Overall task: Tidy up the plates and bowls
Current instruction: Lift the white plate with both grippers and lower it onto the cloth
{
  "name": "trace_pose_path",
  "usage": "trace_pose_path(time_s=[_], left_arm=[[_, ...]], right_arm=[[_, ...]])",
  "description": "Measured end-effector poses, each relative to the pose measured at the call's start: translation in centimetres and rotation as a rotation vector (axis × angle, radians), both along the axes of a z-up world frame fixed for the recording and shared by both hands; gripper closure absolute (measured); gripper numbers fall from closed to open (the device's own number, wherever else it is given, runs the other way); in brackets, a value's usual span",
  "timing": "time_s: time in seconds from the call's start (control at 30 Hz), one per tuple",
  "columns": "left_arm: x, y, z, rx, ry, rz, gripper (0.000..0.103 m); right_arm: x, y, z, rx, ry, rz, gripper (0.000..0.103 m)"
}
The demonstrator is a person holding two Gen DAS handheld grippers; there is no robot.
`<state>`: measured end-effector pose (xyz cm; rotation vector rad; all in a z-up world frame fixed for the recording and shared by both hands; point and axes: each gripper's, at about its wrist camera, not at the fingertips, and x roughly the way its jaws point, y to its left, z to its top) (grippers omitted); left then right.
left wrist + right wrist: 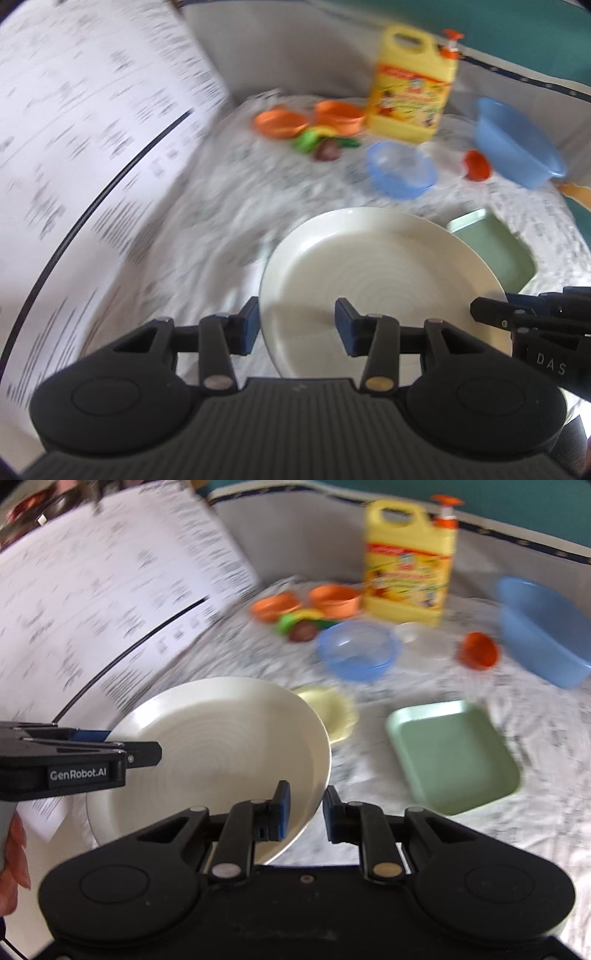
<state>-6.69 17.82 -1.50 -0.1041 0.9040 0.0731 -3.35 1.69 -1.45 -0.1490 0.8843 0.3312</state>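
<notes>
A large white round plate (384,280) is held tilted above the table between both grippers. My left gripper (295,325) straddles its left rim, jaws wide apart and not pressing it. My right gripper (306,816) straddles its right rim (221,746), jaws also apart with a gap. The right gripper shows in the left wrist view (517,317), the left one in the right wrist view (110,753). A green square plate (454,753), a small yellow dish (332,716), a clear blue bowl (358,650) and a blue basin (543,627) lie beyond.
A yellow detergent jug (406,565) stands at the back. Two orange bowls (306,602), toy food (303,626), a clear lid (424,642) and an orange cup (478,651) lie on the patterned cloth. A printed paper sheet (92,602) rises on the left.
</notes>
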Motion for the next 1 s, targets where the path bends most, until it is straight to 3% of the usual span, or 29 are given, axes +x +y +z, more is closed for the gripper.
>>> trace_pose_path(time_s=[0.23,0.67,0.83,0.9,0.93,0.97,1.0], left_arm=[[-2.1,3.4,-3.3,-0.033,0.061,0.067,0.061],[1.1,1.1,-6.5,-0.050,0.121,0.007,0.061],[1.6,0.4,-6.8,-0.037,0.125,-0.012,0.048],[1.7,0.1,-6.8,-0.040,0.125,-0.017,0.036],[1.7,0.0,-6.8,-0.044,0.123,-0.016,0.032],[1.7,0.0,-6.8,-0.048,0.117,-0.008,0.020],[1.6,0.0,-6.7,-0.050,0.110,0.004,0.009]], right_arm=[[-1.5,4.2,-2.6,-0.042,0.061,0.076,0.084],[0.5,1.5,-4.9,-0.070,0.130,0.004,0.084],[0.3,1.1,-5.1,-0.053,0.130,0.010,0.081],[0.3,0.9,-5.2,-0.036,0.134,0.019,0.067],[0.3,0.7,-5.2,-0.028,0.136,0.020,0.046],[0.2,0.6,-5.1,-0.022,0.134,0.020,0.024],[0.1,0.4,-5.1,-0.017,0.126,0.021,0.018]])
